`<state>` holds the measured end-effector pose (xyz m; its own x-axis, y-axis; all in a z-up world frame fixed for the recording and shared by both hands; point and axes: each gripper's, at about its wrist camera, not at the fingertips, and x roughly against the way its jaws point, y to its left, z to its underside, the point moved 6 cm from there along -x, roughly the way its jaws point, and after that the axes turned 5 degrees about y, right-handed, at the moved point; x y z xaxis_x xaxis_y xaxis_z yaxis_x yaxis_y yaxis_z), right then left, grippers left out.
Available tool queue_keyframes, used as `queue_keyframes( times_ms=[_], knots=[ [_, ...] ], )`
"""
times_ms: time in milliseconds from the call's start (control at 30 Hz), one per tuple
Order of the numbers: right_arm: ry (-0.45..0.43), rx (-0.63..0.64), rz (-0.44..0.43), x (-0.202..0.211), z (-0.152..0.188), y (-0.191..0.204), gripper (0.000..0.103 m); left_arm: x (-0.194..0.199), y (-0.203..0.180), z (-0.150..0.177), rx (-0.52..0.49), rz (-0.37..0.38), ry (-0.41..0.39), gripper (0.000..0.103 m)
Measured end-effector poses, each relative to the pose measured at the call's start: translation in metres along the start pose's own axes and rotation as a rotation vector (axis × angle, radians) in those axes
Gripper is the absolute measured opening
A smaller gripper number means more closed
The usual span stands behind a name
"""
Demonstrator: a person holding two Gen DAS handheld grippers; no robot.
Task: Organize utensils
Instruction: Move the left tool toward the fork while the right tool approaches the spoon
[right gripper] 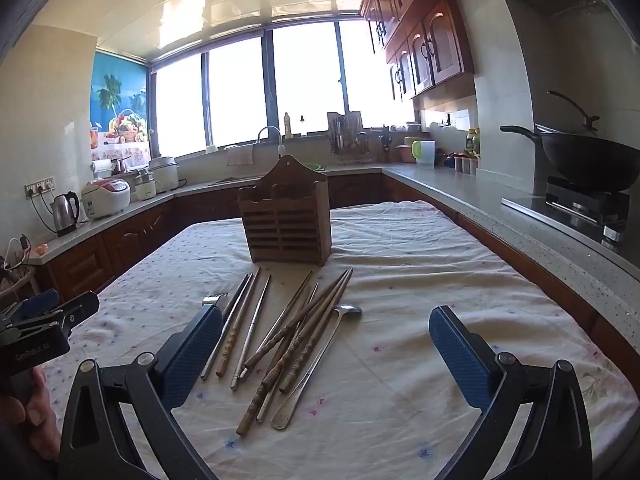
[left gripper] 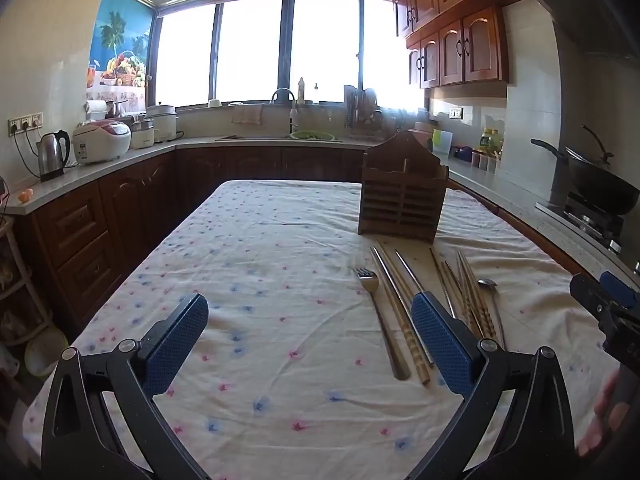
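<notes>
A brown wooden utensil holder (left gripper: 403, 199) (right gripper: 287, 216) stands upright on the cloth-covered table (left gripper: 260, 264) (right gripper: 420, 280). In front of it lie a metal fork (left gripper: 378, 312) (right gripper: 214, 300), several wooden and metal chopsticks (left gripper: 404, 320) (right gripper: 296, 340) and a metal spoon (left gripper: 490, 292) (right gripper: 316, 360). My left gripper (left gripper: 310, 312) is open and empty, above the table to the left of the utensils. My right gripper (right gripper: 326, 328) is open and empty, hovering just before the pile. Each gripper shows at the edge of the other's view.
Kitchen counters (left gripper: 120, 160) wrap around the table, with a kettle (left gripper: 52, 154) and rice cooker (left gripper: 102, 140) at left, a sink (left gripper: 280, 136) by the window, and a wok (right gripper: 588, 160) on the stove at right. Bare cloth lies left of the utensils.
</notes>
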<state>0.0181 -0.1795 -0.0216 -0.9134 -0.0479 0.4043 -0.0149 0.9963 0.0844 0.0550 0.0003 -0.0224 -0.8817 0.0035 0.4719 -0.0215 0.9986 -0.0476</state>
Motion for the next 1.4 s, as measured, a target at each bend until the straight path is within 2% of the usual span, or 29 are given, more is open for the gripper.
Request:
queue_keyframes(
  times_ms=[1000,1167,1400],
  knots=[
    [0.011,-0.002,-0.016,-0.004,0.001,-0.001,0.103,-0.007,-0.001,0.002,-0.003,0.018,0.014,0.103],
    [0.044,-0.011,-0.019,-0.005,0.001,-0.002,0.103,-0.01,-0.002,0.002,0.032,0.066,0.016,0.103],
    [0.116,-0.026,-0.031,-0.007,0.002,-0.003,0.103,-0.016,0.0,0.001,0.082,0.086,0.024,0.103]
  ],
)
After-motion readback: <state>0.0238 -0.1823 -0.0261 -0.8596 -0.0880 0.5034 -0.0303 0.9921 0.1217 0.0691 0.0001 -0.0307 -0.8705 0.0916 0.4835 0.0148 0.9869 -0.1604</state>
